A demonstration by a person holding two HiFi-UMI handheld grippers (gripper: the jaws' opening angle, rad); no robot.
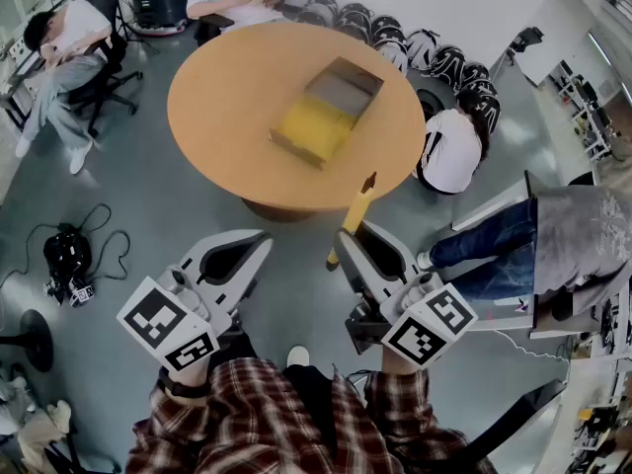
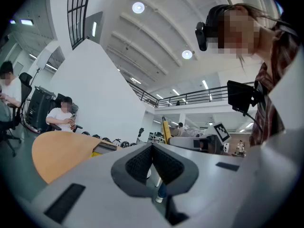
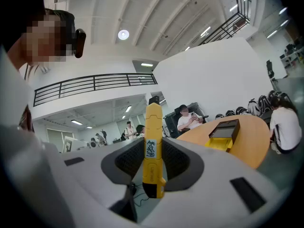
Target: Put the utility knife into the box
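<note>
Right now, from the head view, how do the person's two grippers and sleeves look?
The left gripper and right gripper are light grey wedges with dark ribbed pads. Each carries a white cube with black square markers. The sleeves are red-and-dark plaid.

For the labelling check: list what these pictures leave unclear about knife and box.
- Inside of the rectangular yellow-and-grey box: too small in head view; its wall hides it in right gripper view.
- Blade of the yellow plastic utility knife: too small in head view to tell if out.
- Its label: print blurred in right gripper view.
</note>
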